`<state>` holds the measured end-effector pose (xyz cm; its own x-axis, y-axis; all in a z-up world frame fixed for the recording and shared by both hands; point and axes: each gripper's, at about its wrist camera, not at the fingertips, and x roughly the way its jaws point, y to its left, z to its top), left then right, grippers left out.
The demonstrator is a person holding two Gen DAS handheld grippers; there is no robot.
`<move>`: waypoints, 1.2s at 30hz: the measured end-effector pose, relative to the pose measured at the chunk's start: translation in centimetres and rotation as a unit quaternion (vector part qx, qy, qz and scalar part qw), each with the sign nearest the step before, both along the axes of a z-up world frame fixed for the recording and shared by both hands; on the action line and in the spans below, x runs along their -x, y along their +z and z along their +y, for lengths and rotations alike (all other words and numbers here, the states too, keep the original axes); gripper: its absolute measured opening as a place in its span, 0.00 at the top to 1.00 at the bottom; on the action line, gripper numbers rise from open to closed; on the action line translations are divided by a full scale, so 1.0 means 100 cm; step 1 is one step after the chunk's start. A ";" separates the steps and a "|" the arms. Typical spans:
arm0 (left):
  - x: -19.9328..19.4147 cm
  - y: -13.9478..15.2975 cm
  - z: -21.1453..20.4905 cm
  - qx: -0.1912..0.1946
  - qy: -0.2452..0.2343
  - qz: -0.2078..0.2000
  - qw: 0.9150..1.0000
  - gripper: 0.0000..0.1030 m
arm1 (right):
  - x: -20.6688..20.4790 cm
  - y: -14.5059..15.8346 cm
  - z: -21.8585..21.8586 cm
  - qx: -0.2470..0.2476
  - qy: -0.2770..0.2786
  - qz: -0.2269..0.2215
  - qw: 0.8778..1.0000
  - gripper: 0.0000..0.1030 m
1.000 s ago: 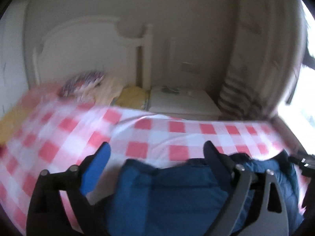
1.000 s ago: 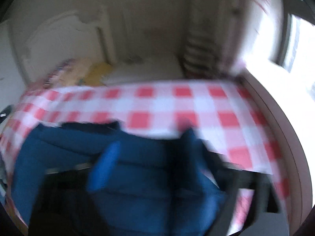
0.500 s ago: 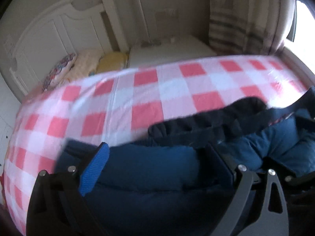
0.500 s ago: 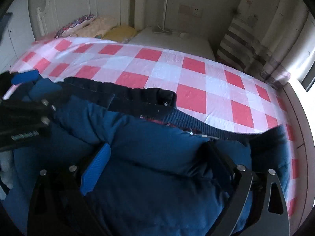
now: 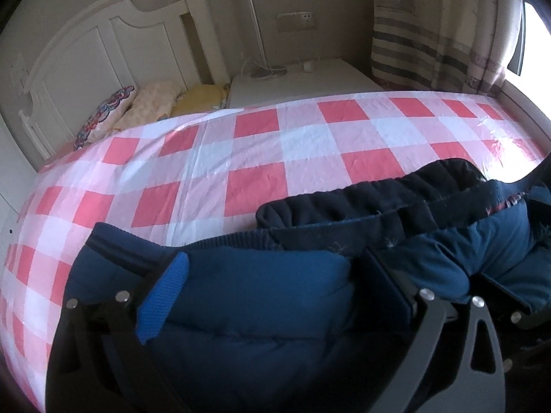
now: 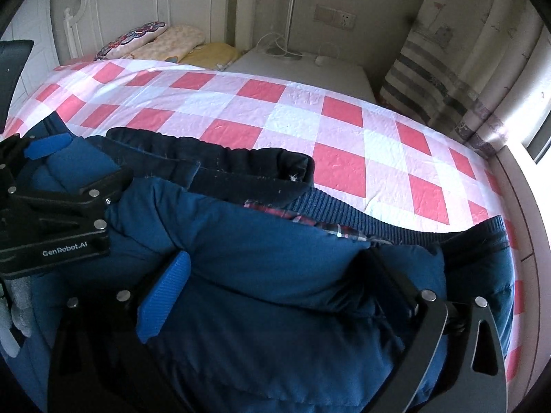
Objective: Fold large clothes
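Note:
A padded blue jacket (image 5: 261, 309) with a dark ribbed hem and a black collar lies bunched on the red-and-white checked bed (image 5: 310, 144). It also fills the near part of the right wrist view (image 6: 268, 275). My left gripper (image 5: 275, 282) is open, its jaws wide apart with a thick fold of the jacket between them. My right gripper (image 6: 275, 275) is open too, its jaws either side of another fold. The left gripper's body shows at the left of the right wrist view (image 6: 55, 216).
A white headboard (image 5: 86, 62) and several pillows (image 5: 144, 103) stand at the far left. A white bedside table (image 5: 303, 79) with a lamp base sits behind the bed. A striped curtain (image 5: 430, 34) hangs at the right by a bright window.
Both grippers have swung down and forward over the bed with the jacket. The jacket now lies spread wider on the bed, its collar and hem showing.

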<state>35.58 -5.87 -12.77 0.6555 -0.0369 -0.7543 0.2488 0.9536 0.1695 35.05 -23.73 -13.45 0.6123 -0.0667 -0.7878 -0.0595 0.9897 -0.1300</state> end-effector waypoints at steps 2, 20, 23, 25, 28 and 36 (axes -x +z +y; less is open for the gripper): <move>-0.001 -0.001 0.001 0.004 0.001 0.002 1.000 0.03 | 0.000 0.000 -0.001 0.001 0.001 -0.001 1.000 0.06; -0.004 0.005 0.015 0.044 0.000 0.030 0.999 0.02 | -0.002 0.006 -0.012 -0.022 0.010 0.016 1.000 0.05; 0.011 0.027 0.041 0.051 0.011 0.000 0.999 0.02 | 0.015 0.025 -0.025 -0.001 0.003 -0.005 1.000 0.05; 0.020 0.039 0.062 0.040 0.014 -0.028 0.999 0.02 | 0.024 0.034 -0.042 0.000 -0.006 -0.018 1.000 0.05; 0.015 0.029 0.095 0.001 0.037 -0.024 0.999 0.02 | 0.026 0.023 -0.088 -0.020 -0.052 0.000 0.998 0.05; -0.008 0.002 0.137 0.084 0.080 0.050 0.992 0.02 | 0.028 0.000 -0.117 -0.092 -0.077 -0.006 0.993 0.05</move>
<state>36.37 7.83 -12.59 0.5848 -0.0695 -0.8082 0.0991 0.9950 -0.0138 32.20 -35.43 -13.40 0.6157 -0.0162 -0.7878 0.0954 0.9940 0.0542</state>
